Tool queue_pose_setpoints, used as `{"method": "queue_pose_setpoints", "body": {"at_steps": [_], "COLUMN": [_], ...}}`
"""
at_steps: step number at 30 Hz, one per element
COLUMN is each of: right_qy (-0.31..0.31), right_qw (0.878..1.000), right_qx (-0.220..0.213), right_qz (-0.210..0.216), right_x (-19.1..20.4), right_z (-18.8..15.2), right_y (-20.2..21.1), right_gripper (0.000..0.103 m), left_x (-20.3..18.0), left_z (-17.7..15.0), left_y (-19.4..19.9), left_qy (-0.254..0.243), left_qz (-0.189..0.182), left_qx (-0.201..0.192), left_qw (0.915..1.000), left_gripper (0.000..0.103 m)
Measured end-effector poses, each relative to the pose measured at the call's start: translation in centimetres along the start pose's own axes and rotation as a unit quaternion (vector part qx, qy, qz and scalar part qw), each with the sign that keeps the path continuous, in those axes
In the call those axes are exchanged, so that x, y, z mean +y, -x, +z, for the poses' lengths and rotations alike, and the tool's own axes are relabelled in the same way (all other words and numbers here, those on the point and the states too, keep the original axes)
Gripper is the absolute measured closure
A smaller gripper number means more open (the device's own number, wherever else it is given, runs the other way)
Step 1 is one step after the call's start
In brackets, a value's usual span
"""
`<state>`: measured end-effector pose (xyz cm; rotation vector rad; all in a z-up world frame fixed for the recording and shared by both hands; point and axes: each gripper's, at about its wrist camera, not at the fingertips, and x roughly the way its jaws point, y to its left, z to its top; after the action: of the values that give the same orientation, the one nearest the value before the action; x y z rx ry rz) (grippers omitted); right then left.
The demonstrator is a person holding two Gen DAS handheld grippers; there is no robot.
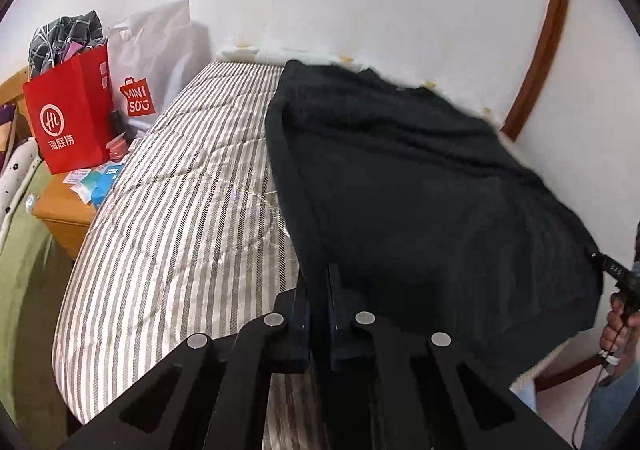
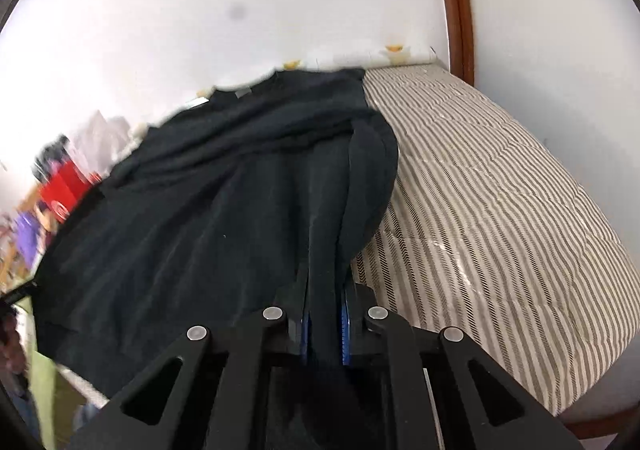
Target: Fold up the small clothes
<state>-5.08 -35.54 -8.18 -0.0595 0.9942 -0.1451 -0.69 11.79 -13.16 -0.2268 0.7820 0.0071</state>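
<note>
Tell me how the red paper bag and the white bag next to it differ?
The red paper bag stands in front on the wooden nightstand; the white bag stands behind it, nearer the wall. The red bag carries a round white logo above white characters; the white bag shows a red MINISO mark. Checked cloth spills out of the red bag's top, while nothing shows above the white bag's. Both stand upright beside the striped mattress.

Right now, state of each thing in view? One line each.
left tongs: shut on the near hem of the black shirt.
right tongs: shut on a bunched edge of the shirt.
black shirt: near edge lifted, far part spread on the bed, collar toward the wall.
striped mattress: bare, quilted, shirt across part of it.
red paper bag: upright on the nightstand, stuffed with clothes.
white shopping bag: upright against the wall.
</note>
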Motion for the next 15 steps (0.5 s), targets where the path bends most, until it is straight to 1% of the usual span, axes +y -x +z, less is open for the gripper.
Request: {"method": "queue_pose_setpoints", "body": {"at_steps": [4, 7, 11, 13, 15], "right_qy": [0.021, 0.021, 0.022, 0.016, 0.003], "right_qw": [1.000, 1.000, 0.999, 0.999, 0.998], "right_qx": [-0.014, -0.022, -0.041, -0.051, -0.057], "right_qz": [-0.008, -0.001, 0.001, 0.006, 0.011], "right_x": [0.4, 0.5, 1.1, 1.3, 1.4], "right_z": [-0.4, 0.0, 2.2, 3.8, 5.3], "right_y": [1.7, 2.3, 2.5, 2.6, 2.6], "right_gripper": [0.092, 0.092, 0.092, 0.092, 0.092], "left_x": [0.2, 0.2, -0.2, -0.2, -0.3], "left_z": [-0.6, 0.1, 2.5, 4.1, 5.8], "left_y": [1.4, 1.7, 2.4, 2.6, 2.5], "left_qy": [0.008, 0.016, 0.022, 0.027, 0.028], "left_qz": [-0.024, -0.032, -0.034, -0.042, -0.039], "left_qx": [-0.014, -0.025, -0.053, -0.070, -0.078], "left_qw": [0.9996, 0.9991, 0.9978, 0.9963, 0.9958], "left_gripper": [0.097, 0.097, 0.097, 0.097, 0.096]}}
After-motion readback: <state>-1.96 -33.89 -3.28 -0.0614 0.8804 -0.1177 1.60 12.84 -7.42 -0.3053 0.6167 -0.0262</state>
